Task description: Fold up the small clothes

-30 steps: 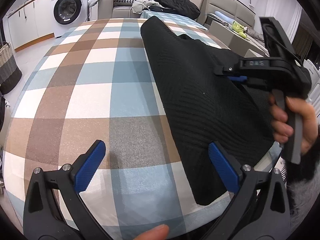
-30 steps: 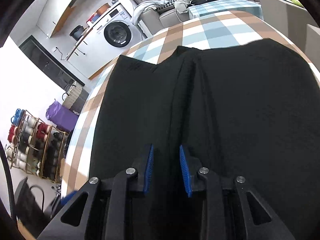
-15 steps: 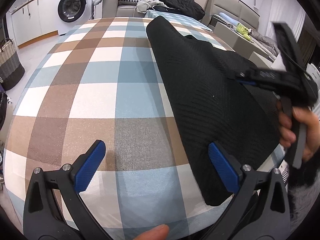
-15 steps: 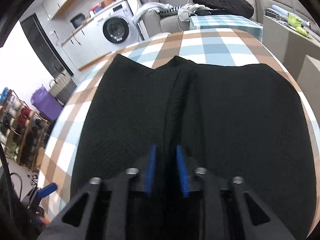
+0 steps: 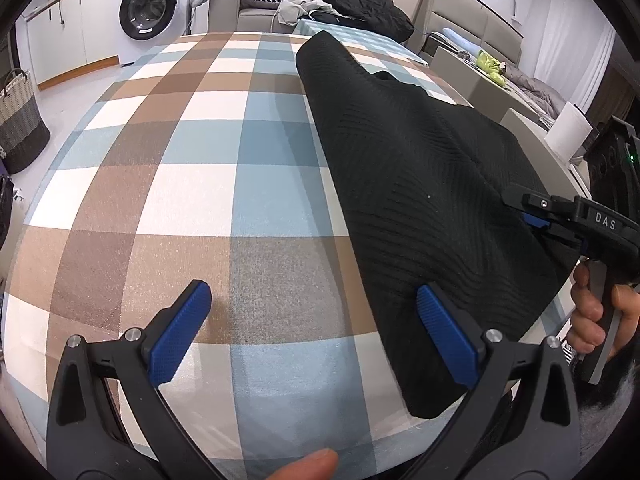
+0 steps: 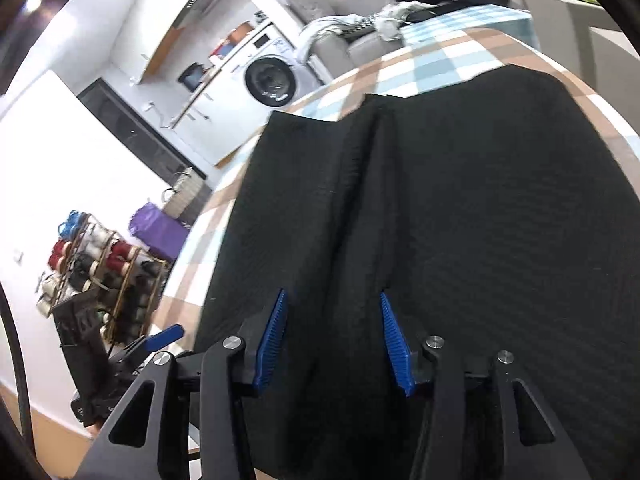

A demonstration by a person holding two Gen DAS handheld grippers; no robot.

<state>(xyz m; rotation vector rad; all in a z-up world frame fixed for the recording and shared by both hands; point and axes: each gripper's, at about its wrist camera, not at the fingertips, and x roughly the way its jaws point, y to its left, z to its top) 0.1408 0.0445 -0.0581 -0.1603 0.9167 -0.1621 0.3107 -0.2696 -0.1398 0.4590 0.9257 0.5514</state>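
Left wrist view: the black knit garment lies flat on the checked tablecloth, along its right half, one corner hanging off the near edge. Its far end narrows toward the back of the table; whether that end is a sleeve or a fold cannot be told. The left gripper hovers above the near edge, jaws wide apart, nothing between them; its right pad sits over the garment's left edge, contact unclear. A fingertip is cut off at the bottom of the frame.

The right gripper is low over the cloth near the garment's right side. Its jaws are opening; a raised ridge of knit runs between the pads, which do not press it. The hand holding it is half out of frame.

Woven basket at far left, contents not visible. Shelf rack holds rolled items, too small to identify.

Behind the table: washing machine, sofa heaped with clothes, a paper roll at right.
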